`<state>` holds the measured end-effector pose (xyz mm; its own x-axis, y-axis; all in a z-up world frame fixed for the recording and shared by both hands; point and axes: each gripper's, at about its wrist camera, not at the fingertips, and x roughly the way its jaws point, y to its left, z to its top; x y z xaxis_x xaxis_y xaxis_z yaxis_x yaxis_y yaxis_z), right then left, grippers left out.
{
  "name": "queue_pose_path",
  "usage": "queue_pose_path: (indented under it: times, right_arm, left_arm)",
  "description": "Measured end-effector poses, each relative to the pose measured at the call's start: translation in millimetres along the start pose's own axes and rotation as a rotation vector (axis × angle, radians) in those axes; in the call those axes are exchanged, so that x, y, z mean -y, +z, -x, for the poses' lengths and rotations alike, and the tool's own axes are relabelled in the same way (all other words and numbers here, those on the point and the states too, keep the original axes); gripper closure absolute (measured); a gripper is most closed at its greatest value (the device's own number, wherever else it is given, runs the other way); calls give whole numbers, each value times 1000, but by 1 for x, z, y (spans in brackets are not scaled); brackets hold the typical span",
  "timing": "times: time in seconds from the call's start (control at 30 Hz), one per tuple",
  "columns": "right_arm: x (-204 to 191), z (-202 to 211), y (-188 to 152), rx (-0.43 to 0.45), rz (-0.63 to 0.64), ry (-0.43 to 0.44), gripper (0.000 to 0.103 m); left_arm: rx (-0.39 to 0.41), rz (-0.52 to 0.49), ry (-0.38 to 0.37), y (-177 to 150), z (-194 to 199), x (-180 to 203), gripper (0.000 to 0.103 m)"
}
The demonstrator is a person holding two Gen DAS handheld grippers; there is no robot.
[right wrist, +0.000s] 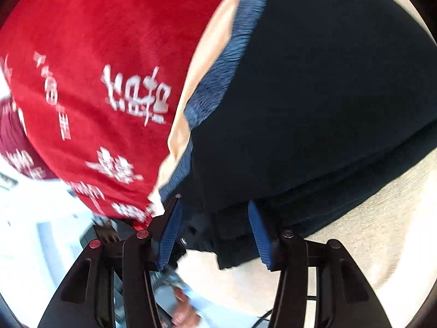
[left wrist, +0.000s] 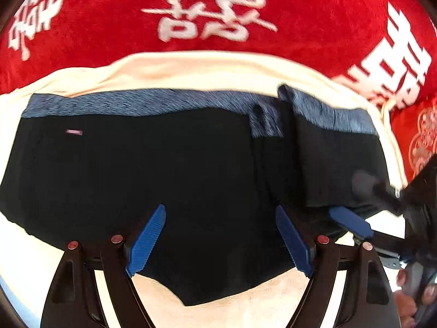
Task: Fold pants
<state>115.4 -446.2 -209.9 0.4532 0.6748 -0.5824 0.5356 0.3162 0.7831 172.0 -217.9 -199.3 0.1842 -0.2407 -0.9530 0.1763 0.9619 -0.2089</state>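
Note:
Black pants (left wrist: 164, 169) with a blue waistband (left wrist: 131, 104) lie flat on a cream cloth (left wrist: 191, 68). Their right part is folded over onto the rest. My left gripper (left wrist: 220, 242) hovers open above the pants' near edge, nothing between its pads. One blue finger (left wrist: 351, 221) of my right gripper shows at the pants' right edge. In the right wrist view the right gripper (right wrist: 215, 235) stands open, with the layered edge of the pants (right wrist: 314, 109) reaching loosely between its pads, which do not press on it.
A red blanket (left wrist: 314, 13) with white characters lies under the cream cloth and beyond it. A small pink label (left wrist: 74, 132) sits on the pants near the waistband. A person's hand (right wrist: 181, 310) shows below the right gripper. White floor (right wrist: 32, 232) lies off the blanket's edge.

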Motion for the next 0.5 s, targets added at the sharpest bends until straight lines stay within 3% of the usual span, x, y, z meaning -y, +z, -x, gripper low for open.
queue_pose_path:
  times: [0.1, 0.13, 0.17, 0.2, 0.3, 0.37, 0.5]
  right_arm:
    - [18, -5, 3, 17, -127, 41, 49]
    - [24, -6, 5, 26, -170, 59, 65]
    - [26, -8, 7, 27, -183, 51, 89]
    - [25, -6, 8, 29, -171, 28, 97]
    - [1, 3, 8, 18, -45, 13, 98]
    - [-18, 7, -5, -18, 76, -48, 98]
    - [-3, -15, -20, -68, 92, -165, 98]
  left_arm:
    - [-7, -38, 51, -6, -18, 9, 19]
    - [-16, -30, 53, -7, -23, 7, 17]
    - [-10, 15, 36, -8, -24, 1, 14]
    - [-20, 36, 30, -8, -24, -3, 14]
    - [-37, 44, 60, -12, -15, -15, 14]
    - [-22, 33, 67, -17, -2, -23, 14]
    - [-28, 30, 113, -24, 7, -38, 14]
